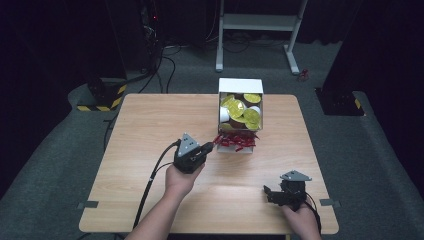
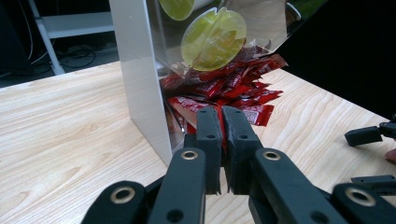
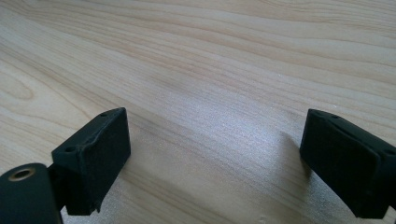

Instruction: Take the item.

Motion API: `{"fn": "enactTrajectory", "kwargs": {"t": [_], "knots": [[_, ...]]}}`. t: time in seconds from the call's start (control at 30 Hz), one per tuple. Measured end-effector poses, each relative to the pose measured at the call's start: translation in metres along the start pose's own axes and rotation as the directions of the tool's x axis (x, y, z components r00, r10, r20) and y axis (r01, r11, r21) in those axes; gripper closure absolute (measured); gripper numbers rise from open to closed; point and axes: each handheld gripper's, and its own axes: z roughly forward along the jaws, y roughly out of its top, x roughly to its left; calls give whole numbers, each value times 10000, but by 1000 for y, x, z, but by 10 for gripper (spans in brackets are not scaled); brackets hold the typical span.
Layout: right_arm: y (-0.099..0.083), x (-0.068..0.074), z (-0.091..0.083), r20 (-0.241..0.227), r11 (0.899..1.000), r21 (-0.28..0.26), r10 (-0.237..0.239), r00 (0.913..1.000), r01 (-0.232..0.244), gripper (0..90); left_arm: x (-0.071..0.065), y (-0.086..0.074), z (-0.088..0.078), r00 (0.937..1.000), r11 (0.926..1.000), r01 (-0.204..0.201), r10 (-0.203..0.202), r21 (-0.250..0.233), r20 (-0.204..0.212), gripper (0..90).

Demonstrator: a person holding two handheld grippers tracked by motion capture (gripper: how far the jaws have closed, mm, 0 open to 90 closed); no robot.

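With the left hand-held gripper (image 2: 222, 122) clamped on a red packet (image 2: 223, 125) at the front of the white box (image 1: 240, 86) near the table's (image 1: 145, 150) far edge, pull it out slowly and level, while the right hand-held gripper (image 1: 269, 192) rests open by the near right corner.

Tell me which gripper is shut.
The left gripper, by the white box: its jaws pinch a red packet. The right gripper stands wide open.
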Motion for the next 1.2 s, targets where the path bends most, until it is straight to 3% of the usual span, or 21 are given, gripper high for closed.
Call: {"fn": "enactTrajectory", "kwargs": {"t": [0.47, 1.2], "knots": [[0, 0, 0, -3, 10000, -2, 1, 10000, -1, 85, 2, -8, -26, 9995, 9995, 206, -200, -226, 254, 863], [0, 0, 0, -5, 10000, -1, 2, 10000, -2, 86, 30, -24, -46, 9980, 9987, 425, -438, -279, -467, 862]]}}
